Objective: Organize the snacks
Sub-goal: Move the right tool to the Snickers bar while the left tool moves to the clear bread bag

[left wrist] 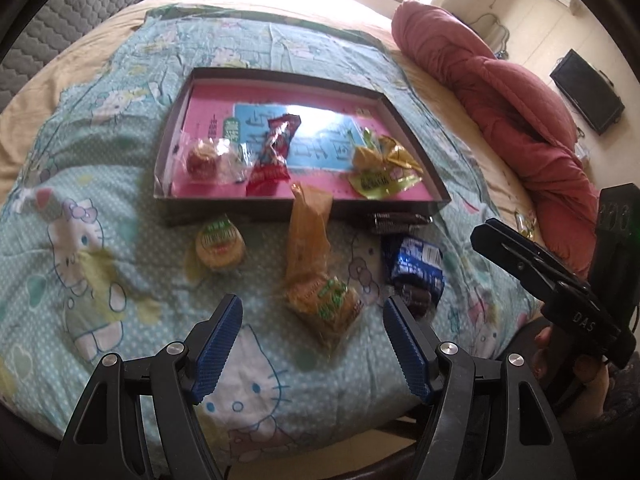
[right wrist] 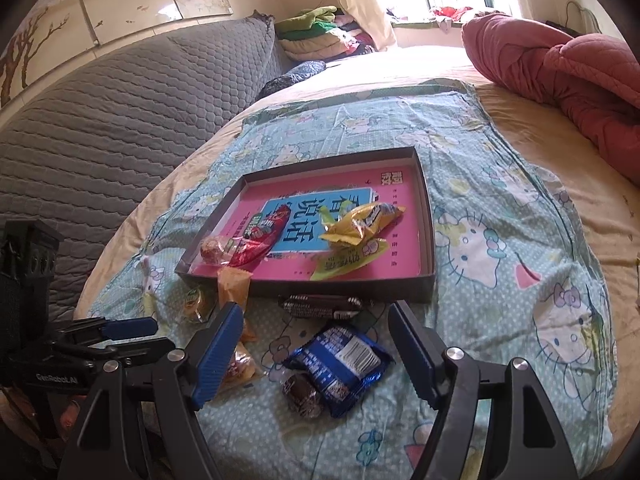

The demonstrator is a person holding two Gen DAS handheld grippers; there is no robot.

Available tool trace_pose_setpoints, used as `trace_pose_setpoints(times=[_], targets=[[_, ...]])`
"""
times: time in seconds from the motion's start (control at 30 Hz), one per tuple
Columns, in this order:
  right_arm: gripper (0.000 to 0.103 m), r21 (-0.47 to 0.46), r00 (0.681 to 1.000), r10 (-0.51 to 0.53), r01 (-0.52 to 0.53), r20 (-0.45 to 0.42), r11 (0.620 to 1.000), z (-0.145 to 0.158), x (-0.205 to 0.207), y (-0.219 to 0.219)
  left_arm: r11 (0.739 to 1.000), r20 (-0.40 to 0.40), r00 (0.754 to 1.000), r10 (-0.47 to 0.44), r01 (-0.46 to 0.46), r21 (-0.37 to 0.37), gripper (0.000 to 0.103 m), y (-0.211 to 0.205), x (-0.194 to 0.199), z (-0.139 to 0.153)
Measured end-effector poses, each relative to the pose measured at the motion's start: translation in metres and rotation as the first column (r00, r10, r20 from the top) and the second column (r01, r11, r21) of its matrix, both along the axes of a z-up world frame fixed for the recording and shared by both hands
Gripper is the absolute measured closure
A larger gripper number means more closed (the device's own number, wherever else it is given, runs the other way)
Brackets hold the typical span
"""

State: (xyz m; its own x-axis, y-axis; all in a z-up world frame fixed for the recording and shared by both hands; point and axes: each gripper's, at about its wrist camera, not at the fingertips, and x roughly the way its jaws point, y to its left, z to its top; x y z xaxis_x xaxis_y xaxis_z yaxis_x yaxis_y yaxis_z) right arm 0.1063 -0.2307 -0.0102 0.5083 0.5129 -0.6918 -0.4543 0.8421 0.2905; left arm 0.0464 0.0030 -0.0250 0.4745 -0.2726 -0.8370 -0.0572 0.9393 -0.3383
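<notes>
A shallow dark box with a pink floor point(left wrist: 280, 76) point(right wrist: 426, 216) lies on a cartoon-cat sheet. It holds a red sweet in clear wrap point(left wrist: 202, 158), a long red packet point(left wrist: 274, 156) point(right wrist: 260, 236) and yellow packets point(left wrist: 384, 168) point(right wrist: 360, 224). In front of it lie a round yellow snack point(left wrist: 220, 246), an orange packet point(left wrist: 316, 276) point(right wrist: 234, 280), a dark bar point(left wrist: 400, 222) point(right wrist: 320, 306) and a blue cookie packet point(left wrist: 418, 270) point(right wrist: 340, 364). My left gripper point(left wrist: 313, 308) hangs open over the orange packet's near end. My right gripper point(right wrist: 316, 312) hangs open above the blue packet.
The cartoon-cat sheet point(left wrist: 100, 240) covers the near part of a bed. A bunched pink quilt point(left wrist: 500, 92) point(right wrist: 560, 60) lies on the right. A grey quilted headboard point(right wrist: 120, 112) runs along the left, with folded clothes point(right wrist: 316, 32) by the window. A dark screen point(left wrist: 588, 96) stands on the floor.
</notes>
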Motion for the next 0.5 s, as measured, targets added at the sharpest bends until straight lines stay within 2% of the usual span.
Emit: trace_pose_setpoints(times=[0.27,0.4,0.5], targets=[[0.029,-0.027,0.998,0.022,-0.024,-0.055,0.999,-0.007,-0.016,0.003,1.0,-0.039,0.999,-0.019,0.019,-0.01,0.029,-0.007,-0.001,-0.013],[0.029,-0.039,0.993,-0.013,0.008,-0.115,0.999,-0.017,-0.021,0.001,1.0,-0.058,0.998,-0.023,0.022,-0.016,0.029,-0.01,0.0,-0.021],[0.029,-0.009,0.986,-0.011,0.01,-0.168,1.0,-0.023,-0.024,-0.003,1.0,-0.071,0.997,-0.017,0.015,-0.027,0.029,-0.008,0.0,-0.026]])
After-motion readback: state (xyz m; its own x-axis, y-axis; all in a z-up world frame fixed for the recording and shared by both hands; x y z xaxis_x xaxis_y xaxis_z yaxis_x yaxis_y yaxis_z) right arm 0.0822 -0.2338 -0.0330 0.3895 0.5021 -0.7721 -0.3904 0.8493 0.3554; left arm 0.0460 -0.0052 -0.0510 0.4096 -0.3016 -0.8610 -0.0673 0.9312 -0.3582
